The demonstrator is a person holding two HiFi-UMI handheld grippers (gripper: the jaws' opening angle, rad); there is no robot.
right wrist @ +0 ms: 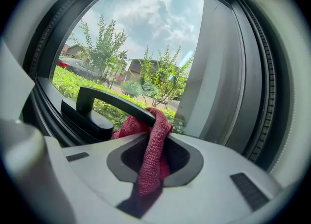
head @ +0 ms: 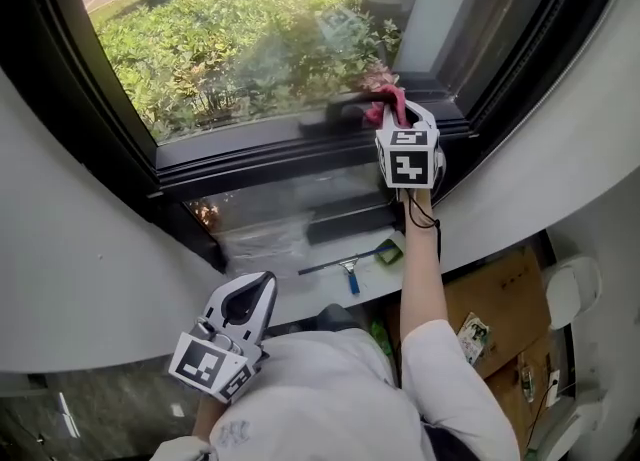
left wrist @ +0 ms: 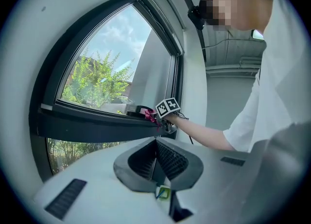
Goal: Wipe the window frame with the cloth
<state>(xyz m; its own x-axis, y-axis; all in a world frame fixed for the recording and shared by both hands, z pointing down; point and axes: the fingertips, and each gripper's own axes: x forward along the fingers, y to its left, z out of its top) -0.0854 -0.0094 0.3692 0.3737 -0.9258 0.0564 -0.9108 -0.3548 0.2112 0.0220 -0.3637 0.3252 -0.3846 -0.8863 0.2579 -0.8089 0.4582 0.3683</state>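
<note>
Crimson, coarse-woven cloth (head: 388, 104) sits bunched on the dark window frame (head: 250, 154) beside the black handle (head: 335, 109), pinched by the right gripper (head: 398, 121). The left gripper (head: 252, 294) hangs low over a pale sill (head: 265, 244), where a blue-handled squeegee (head: 348, 271) lies. Left gripper view: ribbed jaws closed together, nothing between them; curved white wall, matt frame, shrubs beyond the glass. Right gripper view: jaws clamped on the cloth, its fold draped against the smooth handle's tip.
</note>
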